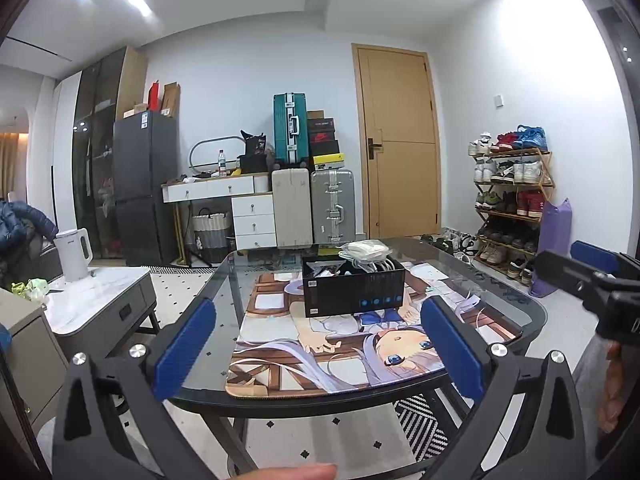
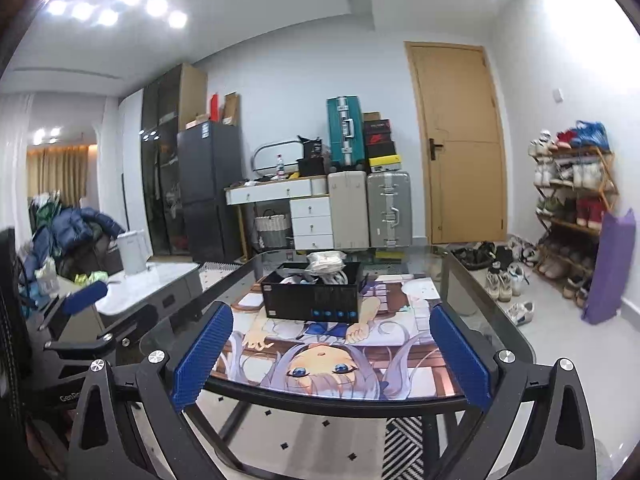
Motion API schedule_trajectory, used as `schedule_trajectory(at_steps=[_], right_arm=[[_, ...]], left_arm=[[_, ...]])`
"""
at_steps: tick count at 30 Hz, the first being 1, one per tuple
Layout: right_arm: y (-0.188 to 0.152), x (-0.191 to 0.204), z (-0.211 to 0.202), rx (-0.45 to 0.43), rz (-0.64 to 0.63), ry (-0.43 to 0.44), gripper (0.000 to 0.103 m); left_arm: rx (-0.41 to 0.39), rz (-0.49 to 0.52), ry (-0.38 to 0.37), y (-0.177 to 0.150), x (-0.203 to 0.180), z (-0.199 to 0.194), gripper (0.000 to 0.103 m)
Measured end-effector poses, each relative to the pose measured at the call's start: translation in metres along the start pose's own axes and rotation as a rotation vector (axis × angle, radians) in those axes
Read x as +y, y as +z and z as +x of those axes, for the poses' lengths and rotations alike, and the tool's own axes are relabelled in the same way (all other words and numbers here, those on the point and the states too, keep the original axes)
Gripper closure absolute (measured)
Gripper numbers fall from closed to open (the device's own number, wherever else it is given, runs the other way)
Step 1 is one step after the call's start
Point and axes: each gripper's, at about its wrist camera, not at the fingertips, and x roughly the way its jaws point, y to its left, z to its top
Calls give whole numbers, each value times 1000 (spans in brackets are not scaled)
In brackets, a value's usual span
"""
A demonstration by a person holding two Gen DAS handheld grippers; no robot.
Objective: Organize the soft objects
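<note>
I hold both tools back from the near edge of the glass table (image 1: 224, 280), level and pointed at the black box (image 1: 354, 290) that stands on the printed desk mat (image 1: 344, 344), so that each camera takes in the box and the whole mat around it. My left gripper (image 1: 320, 344) has its blue pads spread wide with nothing between them, and my right gripper (image 2: 332, 356) is spread the same way, also empty; held like that, either one could close on something soft without a change of grip. The soft things I can make out sit in the box: a white bundle (image 1: 366, 250), which looks like folded cloth or masks, heaped above the rim at the far right corner, with white cords or straps trailing beneath it and something dark beside it that I cannot identify. The mat around the box is bare in both views. That fits a box already filled and tidied, or a box waiting to be emptied and sorted; I cannot tell which. The bundle rides high, so I judge it could slide off if the box were nudged.
</note>
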Motion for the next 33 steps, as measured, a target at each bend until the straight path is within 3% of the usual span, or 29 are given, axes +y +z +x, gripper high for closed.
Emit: schedule_trajectory(at_steps=[33], right_arm=[[-5, 5, 13, 29, -39, 16, 2]], left_arm=[[3, 2, 20, -1, 2, 0, 0]])
